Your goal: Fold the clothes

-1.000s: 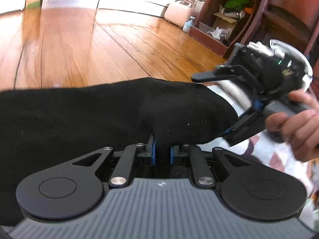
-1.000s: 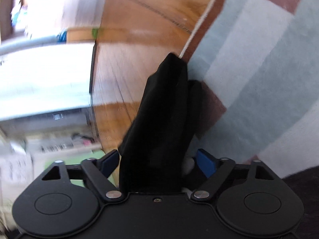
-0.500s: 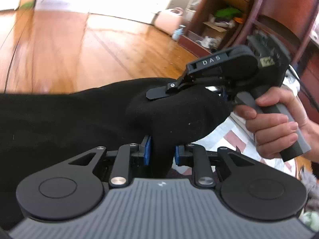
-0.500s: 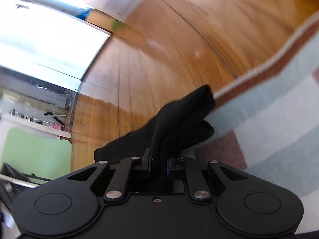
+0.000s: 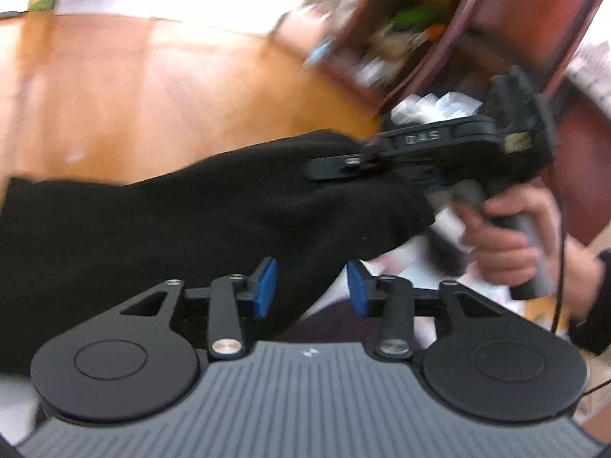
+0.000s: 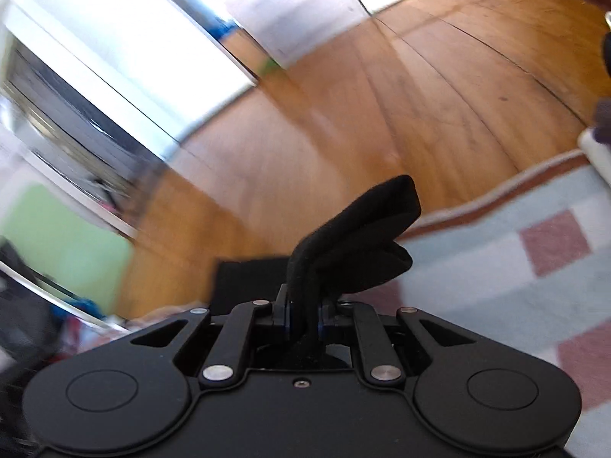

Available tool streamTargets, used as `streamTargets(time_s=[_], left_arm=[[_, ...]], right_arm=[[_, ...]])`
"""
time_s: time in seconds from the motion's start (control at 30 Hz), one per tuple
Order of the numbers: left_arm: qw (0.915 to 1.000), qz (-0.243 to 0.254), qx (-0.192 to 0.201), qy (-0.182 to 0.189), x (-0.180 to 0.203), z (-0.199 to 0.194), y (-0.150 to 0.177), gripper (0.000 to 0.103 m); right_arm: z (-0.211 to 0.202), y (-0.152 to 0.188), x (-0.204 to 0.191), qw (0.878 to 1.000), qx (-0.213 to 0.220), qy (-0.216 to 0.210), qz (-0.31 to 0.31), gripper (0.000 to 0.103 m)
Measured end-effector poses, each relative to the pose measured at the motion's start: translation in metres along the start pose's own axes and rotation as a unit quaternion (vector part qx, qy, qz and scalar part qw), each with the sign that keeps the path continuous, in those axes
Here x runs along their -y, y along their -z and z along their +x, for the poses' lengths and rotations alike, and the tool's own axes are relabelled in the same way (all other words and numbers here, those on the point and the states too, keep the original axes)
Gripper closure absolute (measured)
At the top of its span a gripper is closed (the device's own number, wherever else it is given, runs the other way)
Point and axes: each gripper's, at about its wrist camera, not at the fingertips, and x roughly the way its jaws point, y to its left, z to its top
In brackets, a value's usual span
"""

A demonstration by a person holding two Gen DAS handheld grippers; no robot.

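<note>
A black garment (image 5: 172,225) stretches from the left of the left wrist view toward the right, lifted above the floor. My left gripper (image 5: 311,288) is open; a fold of the cloth runs between its blue pads (image 5: 265,288), against the left one. A hand (image 5: 504,244) holds my right gripper (image 5: 343,168) at the garment's right end. In the right wrist view my right gripper (image 6: 303,316) is shut on a bunched end of the black garment (image 6: 355,244), which sticks up past the fingers.
A wooden floor (image 6: 439,114) lies beyond. A rug (image 6: 515,267) with pale blue, white and reddish patches lies under the cloth at the right. A dark wooden shelf unit (image 5: 477,19) with clutter stands at the back right. White appliances (image 6: 95,76) stand at the left.
My left gripper has opened; its pads were shut on the cloth before. My right gripper closed on the garment's end a second ago and has since swung up and turned with it.
</note>
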Motion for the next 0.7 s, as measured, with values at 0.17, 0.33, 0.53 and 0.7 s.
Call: streamTargets(time_s=[0.17, 0.33, 0.53, 0.7], left_arm=[[0.9899, -0.141, 0.009, 0.012, -0.075, -0.019, 0.003, 0.061], [0.9646, -0.261, 0.034, 0.020, -0.146, -0.032, 0.013, 0.061], [0.9502, -0.307, 0.053, -0.001, -0.184, -0.044, 0.017, 0.053], [0.9303, -0.357, 0.084, 0.001, -0.211, -0.052, 0.029, 0.049]], right_arm=[[0.017, 0.009, -0.011, 0.999, -0.025, 0.012, -0.023, 0.088], [0.035, -0.007, -0.051, 0.997, -0.036, 0.004, -0.064, 0.088], [0.085, -0.024, -0.118, 0.991, -0.078, 0.017, -0.112, 0.088], [0.142, -0.018, -0.153, 0.988, -0.106, 0.007, -0.114, 0.070]])
